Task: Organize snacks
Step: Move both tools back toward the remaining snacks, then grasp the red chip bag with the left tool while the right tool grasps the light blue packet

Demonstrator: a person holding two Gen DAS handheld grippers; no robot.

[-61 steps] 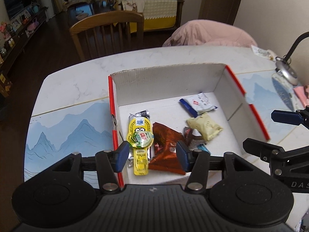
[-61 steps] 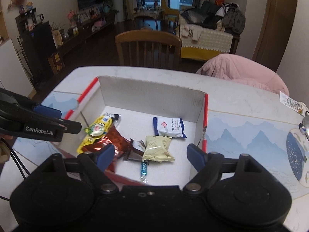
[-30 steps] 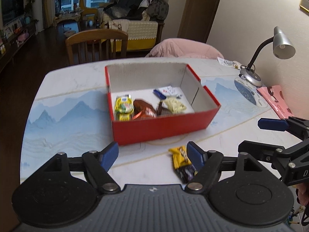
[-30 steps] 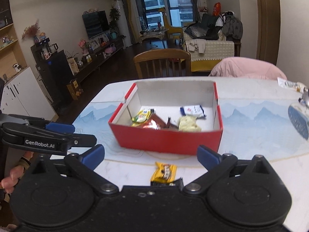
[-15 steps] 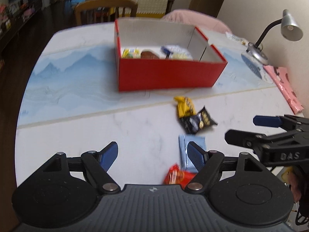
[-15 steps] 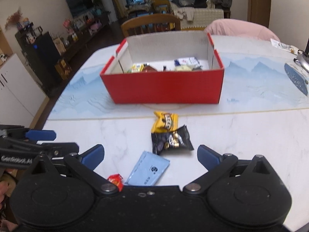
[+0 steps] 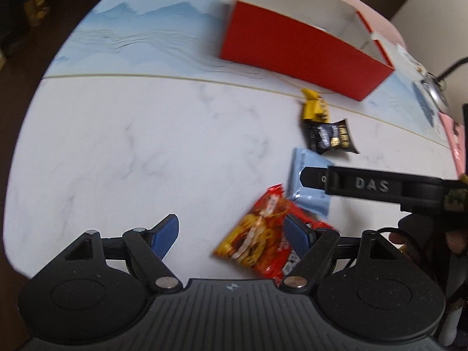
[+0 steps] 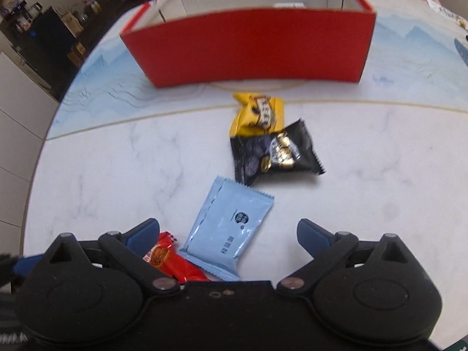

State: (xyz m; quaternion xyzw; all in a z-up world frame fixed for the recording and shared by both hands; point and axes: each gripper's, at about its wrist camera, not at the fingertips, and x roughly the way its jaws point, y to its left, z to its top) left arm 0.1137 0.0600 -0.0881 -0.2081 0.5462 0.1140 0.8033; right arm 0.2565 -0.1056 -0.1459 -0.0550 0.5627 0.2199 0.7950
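Observation:
Several snack packets lie on the white marble table in front of a red box (image 7: 301, 46) (image 8: 248, 49). My left gripper (image 7: 231, 234) is open, low over a red-orange packet (image 7: 257, 234) (image 8: 166, 260) that lies between its blue fingers, nearer the right one. My right gripper (image 8: 228, 232) is open wide over a light blue packet (image 8: 231, 228) (image 7: 307, 184). One of its black fingers (image 7: 368, 185) crosses the left wrist view. A black packet (image 8: 275, 152) (image 7: 330, 136) and a yellow packet (image 8: 259, 112) (image 7: 314, 108) lie closer to the box.
A blue mountain-print mat (image 8: 117, 87) runs under the box. A lamp base (image 7: 435, 93) and a pink item (image 7: 456, 134) sit at the right. The rounded table edge (image 7: 26, 111) drops to dark floor on the left. A hand (image 7: 456, 242) holds the right gripper.
Both grippers have sunk toward the table and tilted downward. The box has slid to the top of both views, and the loose packets now lie right under the fingers.

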